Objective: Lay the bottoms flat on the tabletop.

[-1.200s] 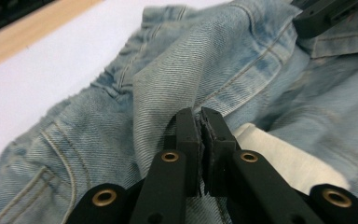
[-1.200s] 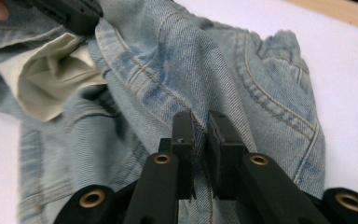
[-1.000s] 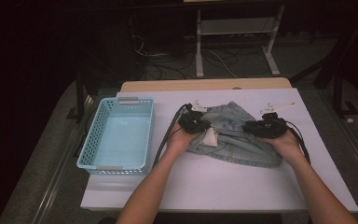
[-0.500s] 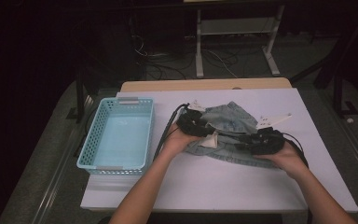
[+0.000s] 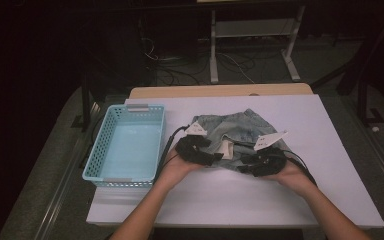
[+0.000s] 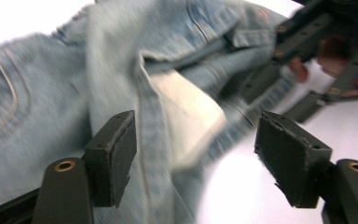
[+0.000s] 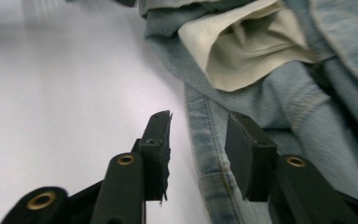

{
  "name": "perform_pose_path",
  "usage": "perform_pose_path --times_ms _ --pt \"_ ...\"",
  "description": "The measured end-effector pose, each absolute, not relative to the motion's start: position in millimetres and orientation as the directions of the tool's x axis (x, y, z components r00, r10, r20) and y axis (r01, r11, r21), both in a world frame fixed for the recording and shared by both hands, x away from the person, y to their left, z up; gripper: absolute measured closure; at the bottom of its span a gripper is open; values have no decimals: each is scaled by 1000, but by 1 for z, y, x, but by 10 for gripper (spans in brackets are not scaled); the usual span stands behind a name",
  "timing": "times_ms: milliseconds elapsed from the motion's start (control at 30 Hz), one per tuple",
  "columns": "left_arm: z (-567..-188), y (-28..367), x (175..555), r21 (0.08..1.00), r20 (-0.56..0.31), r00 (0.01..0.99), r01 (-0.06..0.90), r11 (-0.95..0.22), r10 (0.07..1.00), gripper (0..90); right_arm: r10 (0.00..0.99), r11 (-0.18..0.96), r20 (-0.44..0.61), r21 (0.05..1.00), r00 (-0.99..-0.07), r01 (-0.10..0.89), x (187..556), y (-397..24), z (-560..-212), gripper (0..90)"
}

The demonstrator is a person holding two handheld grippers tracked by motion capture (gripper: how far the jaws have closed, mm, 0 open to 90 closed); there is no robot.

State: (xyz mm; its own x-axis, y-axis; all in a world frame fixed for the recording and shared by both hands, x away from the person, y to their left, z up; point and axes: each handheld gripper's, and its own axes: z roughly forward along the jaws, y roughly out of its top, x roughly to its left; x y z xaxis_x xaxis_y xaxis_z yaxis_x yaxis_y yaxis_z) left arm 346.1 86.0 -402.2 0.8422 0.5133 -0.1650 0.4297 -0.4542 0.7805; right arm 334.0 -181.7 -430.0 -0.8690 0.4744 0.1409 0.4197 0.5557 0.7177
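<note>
A pair of light-blue denim shorts lies crumpled on the white table, near its middle and just right of a pale blue plastic basket that stands apart from the cloth. A cream pocket lining is turned out at the near edge of the shorts. The left gripper rests at the shorts' left near edge; in the left gripper view its jaws have just been opening and stand wide apart, with denim and the pocket lining lying between and beyond them but neither pad pressing on the cloth. The right gripper sits at the shorts' near right edge, its pads pointing toward the left gripper. In the right gripper view its jaws have just been closing a little and straddle the stitched hem of the shorts; a gap remains on the left pad's side, so the hem sits between them unclamped.
</note>
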Motion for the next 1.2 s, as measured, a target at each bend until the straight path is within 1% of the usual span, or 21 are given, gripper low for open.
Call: perform_pose_path --times_ms 167,300,433,500,600,667,733,767,833,1033,1200 --pt "-412 91 321 774 -159 845 428 -468 510 225 472 583 115 702 -874 408 337 -170 -439 630" --pt "-421 94 308 766 -156 841 434 -475 518 182 469 607 100 685 -877 403 340 -163 -445 632" --pt "-426 98 300 760 -154 840 437 -481 520 161 478 608 84 687 -875 398 340 -159 -449 633" --pt "-428 101 295 766 -162 833 445 -465 529 160 480 614 60 690 -875 384 340 -158 -450 653" --pt "-432 104 289 762 -170 826 455 -460 537 159 477 633 8 690 -879 351 337 -156 -451 700" --pt "-433 105 287 766 -173 823 458 -451 541 157 476 641 -3 687 -879 344 336 -155 -450 747" --pt "-431 106 286 771 -162 824 450 -451 543 157 484 647 -19 682 -875 342 335 -155 -450 836" --pt "-430 106 287 775 -159 822 447 -447 547 157 482 650 -24 680 -876 340 336 -155 -449 851" --pt "-430 106 286 780 -157 822 444 -442 548 157 485 644 -6 679 -875 352 337 -155 -449 859" --pt "-427 106 285 788 -138 827 424 -445 544 158 444 611 82 701 -892 368 330 -165 -438 861" --pt "-422 106 284 799 -131 829 413 -438 543 158 409 608 104 710 -906 356 315 -175 -429 860"
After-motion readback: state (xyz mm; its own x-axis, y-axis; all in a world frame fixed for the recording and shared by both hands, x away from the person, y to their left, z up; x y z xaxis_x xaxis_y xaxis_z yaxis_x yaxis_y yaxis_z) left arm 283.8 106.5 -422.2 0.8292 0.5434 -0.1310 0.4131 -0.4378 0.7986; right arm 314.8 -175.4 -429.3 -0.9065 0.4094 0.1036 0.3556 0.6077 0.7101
